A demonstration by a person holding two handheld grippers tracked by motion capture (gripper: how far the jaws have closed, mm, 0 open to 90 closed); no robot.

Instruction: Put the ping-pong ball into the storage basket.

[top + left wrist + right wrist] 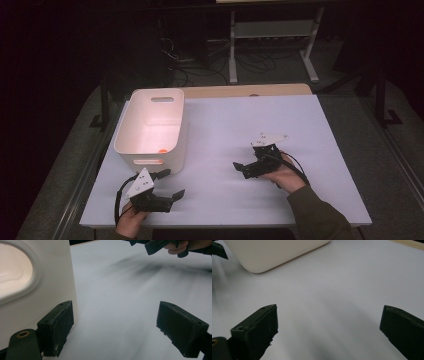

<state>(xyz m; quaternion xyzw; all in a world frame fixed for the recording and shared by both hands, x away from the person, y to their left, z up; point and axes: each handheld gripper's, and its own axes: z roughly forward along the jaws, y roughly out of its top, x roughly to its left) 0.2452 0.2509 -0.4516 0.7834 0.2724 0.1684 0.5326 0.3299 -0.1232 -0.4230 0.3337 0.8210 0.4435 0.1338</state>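
On the white tabletop (225, 130), near its left edge, we note the white rectangular plastic bin (150, 129) w/ oval handle cut-outs; a small orange object (162, 149) lies inside on its floor by the near wall, too small to ID. Left gripper (167, 187) sits just in front of the bin's near right corner, held from below by the left hand (131, 220), grey 3-cornered plate on top. Its jaws are spread wide, nothing between them; in the left gripper view one jaw is just beside the bin's wall (37, 290), contact unclear, w/ the handle cut-out up-left. Right gripper (240, 167) is right of centre, well apart from the bin, held by the right hand (282, 175), jaws pointing left toward the bin. Jaws spread wide as well, bare tabletop between them in the right gripper view; bin corner (274, 252) shows far up-left.
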